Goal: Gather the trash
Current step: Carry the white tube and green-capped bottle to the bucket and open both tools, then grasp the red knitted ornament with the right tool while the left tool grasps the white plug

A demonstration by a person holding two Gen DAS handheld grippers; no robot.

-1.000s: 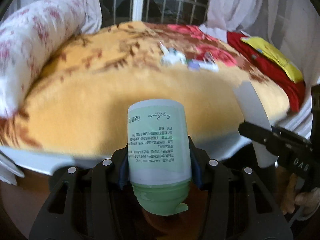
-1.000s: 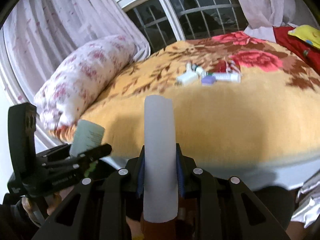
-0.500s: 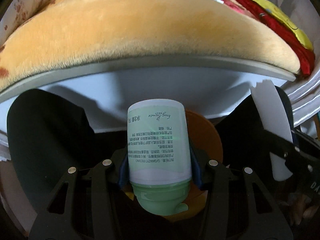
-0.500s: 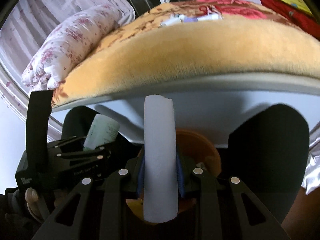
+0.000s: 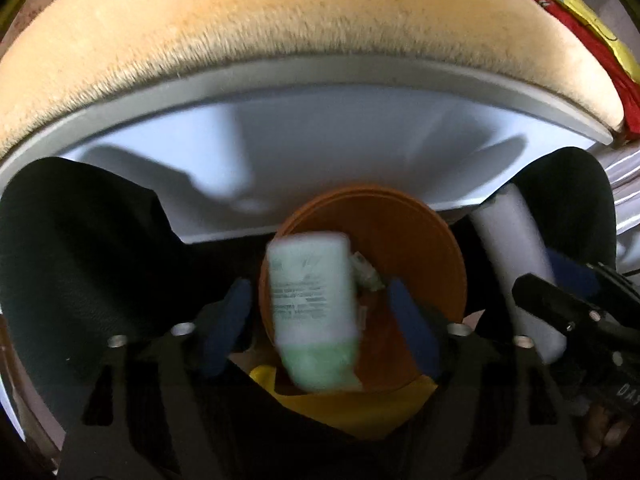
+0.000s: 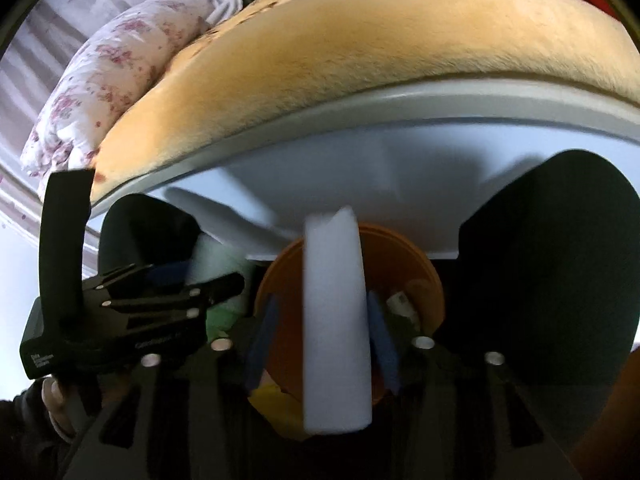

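A pale green and white tube hangs blurred and tilted between the spread blue pads of my left gripper, whose jaws are opening and do not touch it. Below it is an orange bin with a yellow liner and scraps inside. My right gripper is opening too. A white tube stands loose between its pads, over the same orange bin. Each gripper shows in the other's view: the right one and the left one.
The bed's orange fleece blanket and white frame edge overhang the bin. Black shapes flank the bin on both sides. A floral pillow lies at the left and red and yellow cloth at the right.
Both grippers have tipped down from the bed top to the bin beside the bed. Both sets of jaws have spread, and the green tube has slipped and tilted out of the left grip.
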